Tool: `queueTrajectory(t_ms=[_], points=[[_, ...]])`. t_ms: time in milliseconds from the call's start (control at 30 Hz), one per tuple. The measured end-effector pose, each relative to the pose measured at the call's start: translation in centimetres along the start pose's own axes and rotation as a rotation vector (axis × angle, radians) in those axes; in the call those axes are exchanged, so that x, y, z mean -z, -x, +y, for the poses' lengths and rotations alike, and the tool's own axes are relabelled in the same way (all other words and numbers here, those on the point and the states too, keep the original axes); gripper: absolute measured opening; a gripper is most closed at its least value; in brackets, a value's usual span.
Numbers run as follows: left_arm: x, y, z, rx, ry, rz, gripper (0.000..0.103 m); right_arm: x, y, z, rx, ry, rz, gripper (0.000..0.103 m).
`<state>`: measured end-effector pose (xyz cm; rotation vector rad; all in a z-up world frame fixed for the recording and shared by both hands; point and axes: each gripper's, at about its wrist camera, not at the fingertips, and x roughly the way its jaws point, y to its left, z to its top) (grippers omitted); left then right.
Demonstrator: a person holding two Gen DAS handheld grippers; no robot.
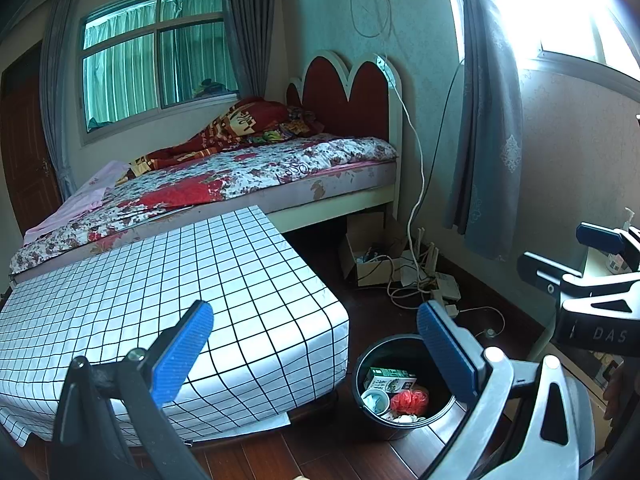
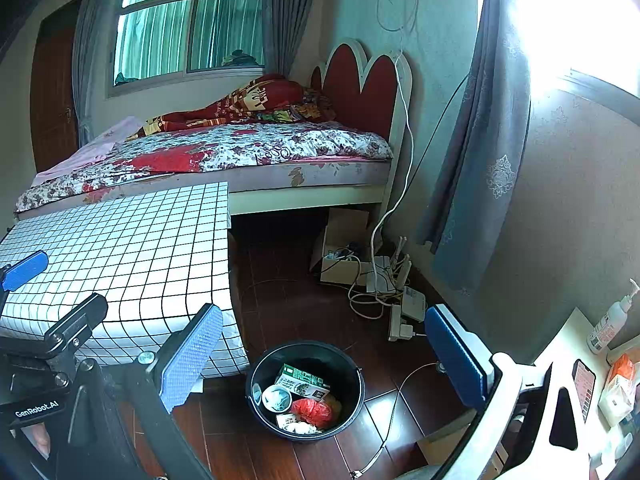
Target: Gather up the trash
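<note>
A black bucket (image 1: 362, 364) (image 2: 256, 376) stands on the wooden floor beside the checkered table. Inside it lie a green and white carton (image 1: 390, 379) (image 2: 302, 384), a crumpled red wrapper (image 1: 409, 401) (image 2: 312, 410), a small white cup (image 1: 375, 400) (image 2: 277, 398) and pale scraps. My left gripper (image 1: 316, 348) is open above the table's corner and the bucket, with nothing between its blue pads. My right gripper (image 2: 324, 352) is open too, held over the bucket and empty. The other gripper shows at the edge of each view.
A table under a white checkered cloth (image 1: 180, 292) (image 2: 120, 256) sits left of the bucket, with a bed (image 1: 224, 176) behind. Cables, a power strip (image 2: 398, 320) and a cardboard box (image 1: 372, 252) clutter the floor by the wall. A side table with a pump bottle (image 2: 608, 324) stands at right.
</note>
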<state>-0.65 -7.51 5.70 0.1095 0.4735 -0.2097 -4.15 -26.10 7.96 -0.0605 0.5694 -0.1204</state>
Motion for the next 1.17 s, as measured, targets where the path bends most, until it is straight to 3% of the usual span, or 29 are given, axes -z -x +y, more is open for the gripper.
queueTrajectory(t_ms=[967,1167], points=[[-0.2,-0.04,-0.09,-0.008,-0.006,-0.03,0.102,0.77,-0.35,0.09,-0.001,0.008,0.007,0.102],[0.04,-0.67,0.18,0.028,-0.008,-0.012,0.102,0.68,-0.58,-0.1,0.0,0.012,0.011,0.102]])
